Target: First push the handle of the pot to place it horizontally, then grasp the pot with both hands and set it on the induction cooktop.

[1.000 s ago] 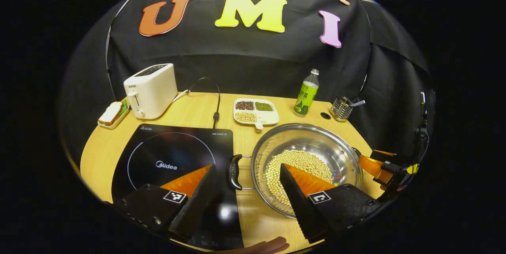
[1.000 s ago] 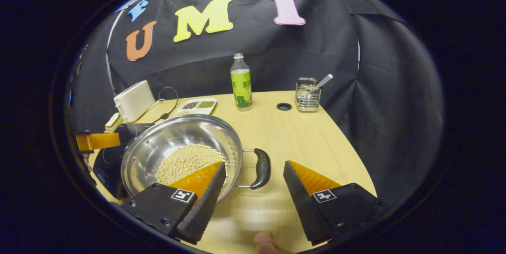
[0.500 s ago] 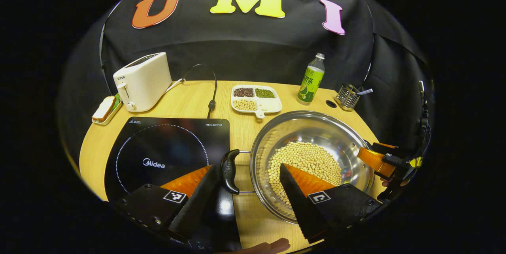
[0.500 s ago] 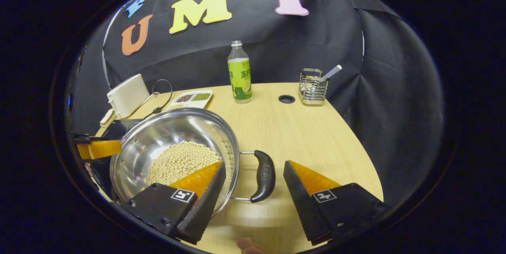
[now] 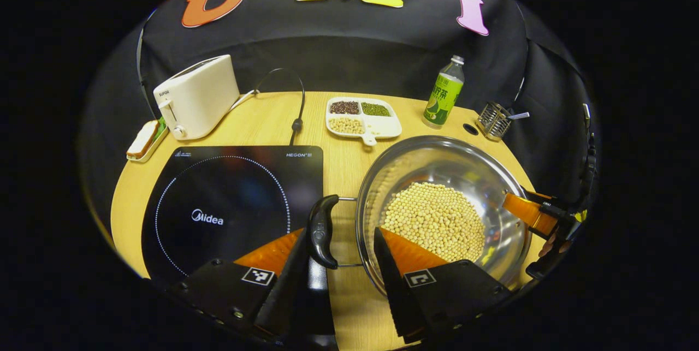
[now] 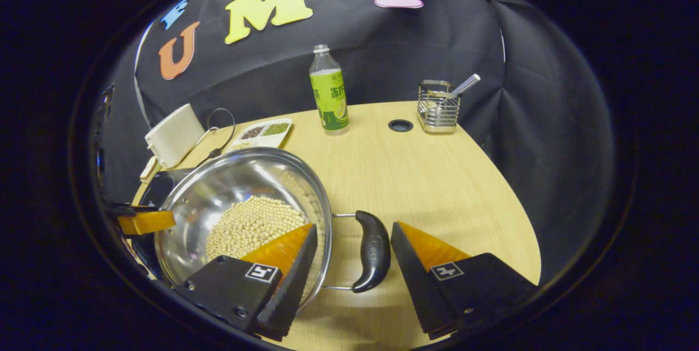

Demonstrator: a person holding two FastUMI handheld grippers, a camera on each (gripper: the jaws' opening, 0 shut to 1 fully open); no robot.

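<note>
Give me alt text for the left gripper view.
The open left gripper straddles the pot's near handle, beans inside. The cooktop lies left; a toaster, tray and bottle stand behind.

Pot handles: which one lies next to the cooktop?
The handle between the left claw's fingers; it borders the induction cooktop. The other handle faces bare table.

Left gripper view: close above pot's (image 5: 442, 203) 9 o'clock handle, facing the back wall. Right gripper view: close at 3 o'clock handle. Both share pot (image 6: 246, 203), tabletop (image 6: 415, 176).
</note>
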